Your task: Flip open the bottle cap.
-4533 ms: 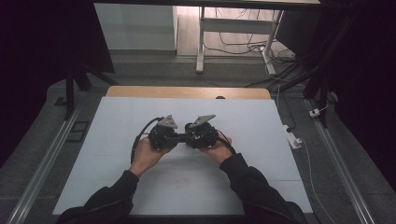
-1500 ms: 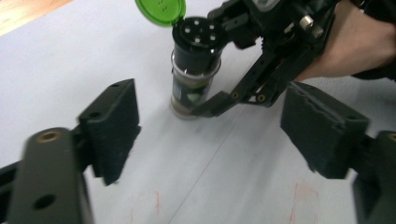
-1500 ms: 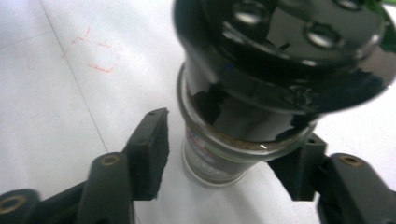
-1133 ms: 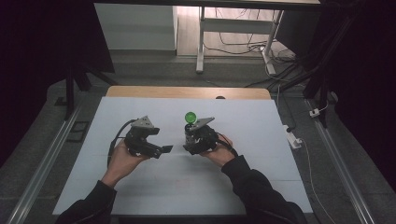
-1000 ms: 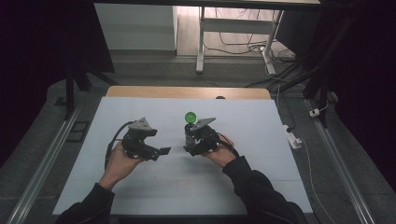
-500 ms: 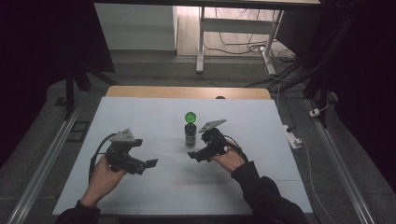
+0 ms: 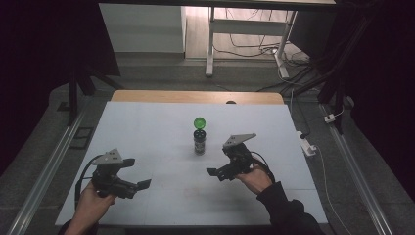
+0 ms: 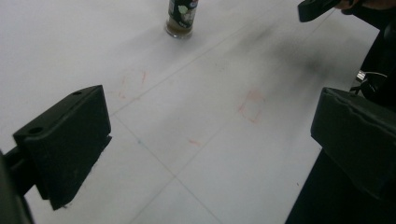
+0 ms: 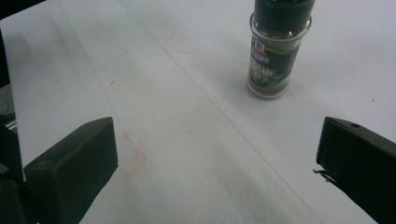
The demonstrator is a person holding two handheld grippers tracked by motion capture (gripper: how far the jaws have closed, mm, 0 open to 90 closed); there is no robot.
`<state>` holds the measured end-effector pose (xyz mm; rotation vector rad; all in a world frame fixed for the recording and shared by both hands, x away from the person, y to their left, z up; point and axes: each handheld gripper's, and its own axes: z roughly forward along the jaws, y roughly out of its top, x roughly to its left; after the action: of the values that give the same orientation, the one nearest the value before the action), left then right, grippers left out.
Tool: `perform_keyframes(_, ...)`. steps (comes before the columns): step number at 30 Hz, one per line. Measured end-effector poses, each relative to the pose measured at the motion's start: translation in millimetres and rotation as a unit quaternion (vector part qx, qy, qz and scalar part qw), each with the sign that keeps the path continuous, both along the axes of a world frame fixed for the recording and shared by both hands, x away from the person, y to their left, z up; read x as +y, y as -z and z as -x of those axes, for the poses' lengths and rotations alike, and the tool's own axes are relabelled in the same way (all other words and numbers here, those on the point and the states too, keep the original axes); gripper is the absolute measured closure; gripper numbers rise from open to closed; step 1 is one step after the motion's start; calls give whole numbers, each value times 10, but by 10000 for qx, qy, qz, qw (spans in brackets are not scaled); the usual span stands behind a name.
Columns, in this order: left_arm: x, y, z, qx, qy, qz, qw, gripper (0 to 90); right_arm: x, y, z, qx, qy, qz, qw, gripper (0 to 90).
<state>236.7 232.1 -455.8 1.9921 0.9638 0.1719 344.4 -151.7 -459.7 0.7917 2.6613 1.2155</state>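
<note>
Green-capped spice jar (image 7: 199,135) stands upright on the table (image 7: 147,127), holding brownish seasoning.

Left gripper (image 7: 128,182): black body, grey three-cornered plate on top, black cable looping from its rear. Right gripper (image 7: 219,171): same black build, same grey plate, black cable trailing behind. Jaws are flat black rectangular blocks, each with a small round hole near one corner. Dark long sleeve (image 7: 286,211) on the right forearm.

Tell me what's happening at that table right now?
Left gripper and right gripper open, both clear of the spice jar. Jar upright, green cap on, standing free. Nothing in the way.
</note>
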Motion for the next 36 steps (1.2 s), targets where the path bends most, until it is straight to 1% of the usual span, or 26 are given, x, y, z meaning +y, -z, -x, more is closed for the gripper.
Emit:
perform_keyframes(3,78,16,86,13,-51,-15,10000,0,-106,-30,94,-92,77,0,9999,0)
perform_keyframes(7,207,49,204,39,-194,45,9998,0,-274,-71,211,-209,273,-48,9994,0)
perform_keyframes(12,357,95,319,68,-357,144,9992,0,-486,-88,349,-220,535,-32,9983,0)
perform_keyframes(16,439,124,384,74,-462,179,9987,0,-650,-99,451,-310,765,2,9966,0)
perform_keyframes(18,471,134,412,68,-506,149,9986,0,-733,-104,498,-340,881,-10,9955,0)
perform_keyframes(21,506,153,445,70,-585,95,9982,0,-855,-94,565,-326,1025,-21,9942,0)
perform_keyframes(25,538,169,486,87,-662,20,9978,0,-1021,-58,646,-241,1225,-5,9922,0)
perform_keyframes(28,557,185,514,120,-719,-89,9973,0,-1145,-36,701,-203,1389,-22,9901,0)
perform_keyframes(30,568,196,531,135,-756,-128,9970,0,-1223,-31,737,-174,1502,-58,9885,0)
perform_keyframes(32,582,196,545,129,-791,-121,9967,0,-1294,-29,769,-174,1589,-58,9871,0)
perform_keyframes(35,600,199,567,147,-863,-196,9960,0,-1378,-26,810,-164,1697,-41,9854,0)
perform_keyframes(36,609,199,575,150,-882,-201,9958,0,-1401,-33,823,-168,1731,-76,9847,0)
